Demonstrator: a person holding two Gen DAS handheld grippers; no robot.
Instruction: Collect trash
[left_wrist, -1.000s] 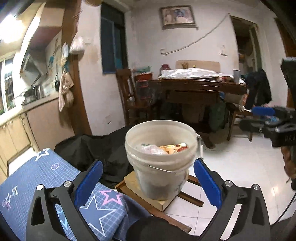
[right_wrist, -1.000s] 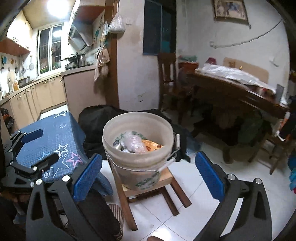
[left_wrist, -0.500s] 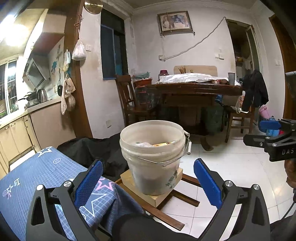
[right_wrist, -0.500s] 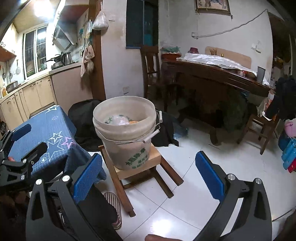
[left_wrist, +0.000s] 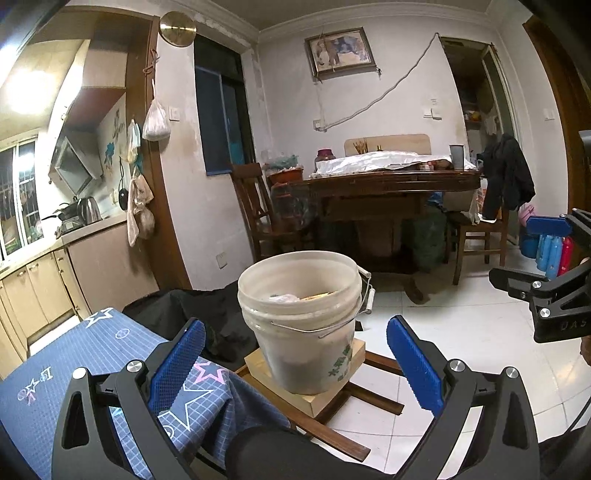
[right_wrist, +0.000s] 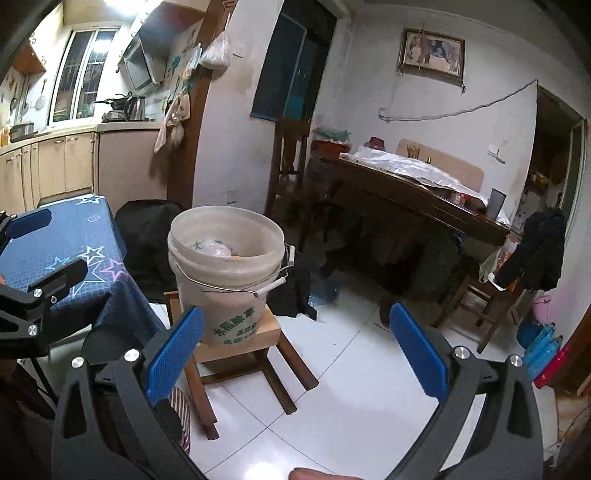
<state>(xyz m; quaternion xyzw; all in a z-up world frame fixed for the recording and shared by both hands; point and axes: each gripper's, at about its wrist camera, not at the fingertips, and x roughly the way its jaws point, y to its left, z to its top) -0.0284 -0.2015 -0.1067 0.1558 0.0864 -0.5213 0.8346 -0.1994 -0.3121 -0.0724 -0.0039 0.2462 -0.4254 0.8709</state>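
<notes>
A cream plastic bucket (left_wrist: 299, 325) with a wire handle stands on a small wooden stool (left_wrist: 325, 391), and wrappers and a crumpled plastic bag lie inside it. My left gripper (left_wrist: 295, 365) is open and empty, with the bucket seen between its blue pads a short way ahead. From the right wrist view the same bucket (right_wrist: 221, 273) sits left of centre on the stool (right_wrist: 240, 354). My right gripper (right_wrist: 291, 354) is open and empty, back from the bucket and to its right. The other gripper shows at each view's edge.
A table under a blue star-patterned cloth (left_wrist: 74, 373) is at the left, with a black bag (right_wrist: 147, 236) behind it. A dark wooden dining table (left_wrist: 388, 184) and chairs (left_wrist: 258, 214) stand at the back. Kitchen cabinets (right_wrist: 48, 166) line the far left. White tiled floor (right_wrist: 351, 387) lies right of the stool.
Both grippers have drawn back and up from the bucket, so it looks smaller and lower in both views. Both stay open and empty.
</notes>
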